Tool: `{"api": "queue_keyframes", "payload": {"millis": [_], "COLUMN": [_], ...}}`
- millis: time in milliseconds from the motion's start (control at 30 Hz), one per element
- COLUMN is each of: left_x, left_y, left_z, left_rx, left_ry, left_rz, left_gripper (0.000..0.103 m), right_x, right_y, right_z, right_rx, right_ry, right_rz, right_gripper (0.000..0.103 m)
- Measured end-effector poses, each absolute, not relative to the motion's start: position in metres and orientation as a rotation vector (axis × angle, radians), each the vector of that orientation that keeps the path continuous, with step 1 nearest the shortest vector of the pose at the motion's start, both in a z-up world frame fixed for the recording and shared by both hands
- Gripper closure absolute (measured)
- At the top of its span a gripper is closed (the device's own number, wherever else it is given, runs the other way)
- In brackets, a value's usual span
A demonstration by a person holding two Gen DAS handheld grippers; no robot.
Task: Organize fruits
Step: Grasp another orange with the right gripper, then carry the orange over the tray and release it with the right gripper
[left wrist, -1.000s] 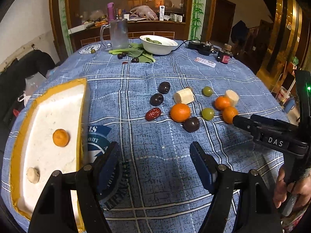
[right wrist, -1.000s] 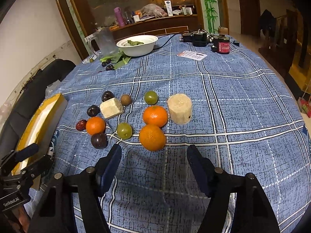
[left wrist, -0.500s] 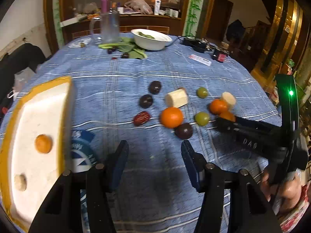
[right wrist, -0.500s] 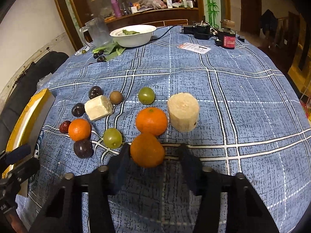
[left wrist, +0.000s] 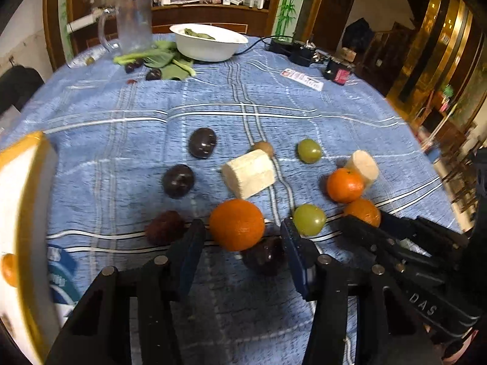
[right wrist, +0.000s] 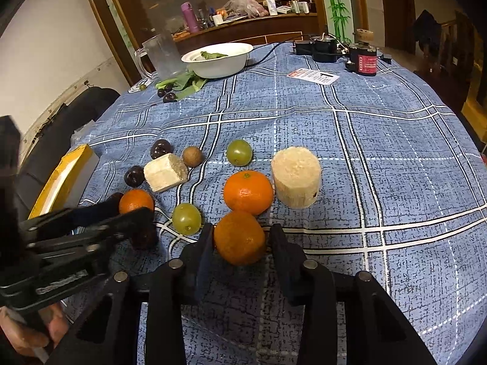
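Grippers flank oranges: left gripper (left wrist: pixel 240 237) open; right gripper (right wrist: pixel 240 243) nearly touching.

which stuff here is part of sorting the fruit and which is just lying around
Job: oranges, green grapes, dark plums, cut white pieces, red date, yellow-rimmed tray.

Lying about: white bowl, glass jug, leafy greens, printed card, red-labelled jar.

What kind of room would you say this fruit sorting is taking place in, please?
Most likely a home dining room: a round table under a blue plaid tablecloth, a white bowl of greens beside a glass pitcher, and a wooden sideboard cluttered with household bottles behind.
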State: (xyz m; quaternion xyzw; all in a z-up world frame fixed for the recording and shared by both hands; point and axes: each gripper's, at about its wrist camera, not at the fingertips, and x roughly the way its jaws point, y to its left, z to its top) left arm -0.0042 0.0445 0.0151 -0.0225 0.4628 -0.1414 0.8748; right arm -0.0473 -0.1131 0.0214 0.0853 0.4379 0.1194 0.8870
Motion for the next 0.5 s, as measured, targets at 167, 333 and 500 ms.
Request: {"api": "queue_keyframes", "payload": {"millis": [167,333,500], "left_x": [-0.009,-0.02,-0.049], "left_y": [0.044,0.064,0.088], "left_z": [0.018,0.029,0.047], "left_rx": [-0.048,-0.134,-0.167], "left_ry": [0.931,0.925,0.871], "left_rz": [-0.269,-0.269,-0.249], "left_gripper": [0.064,0.069,0.069], "right_x": [-0.047,-0.049,-0.052], "right_y": [-0.112,-0.112,-0.114], "right_z": [0.021,0.023,0.026], "right_rx": [0.177,0.177,0.183], "right_ry": [0.907,0.896,0.875], "right_rz": [0.259,0.27,0.248], "right_gripper": [0.067,0.068,0.068]}}
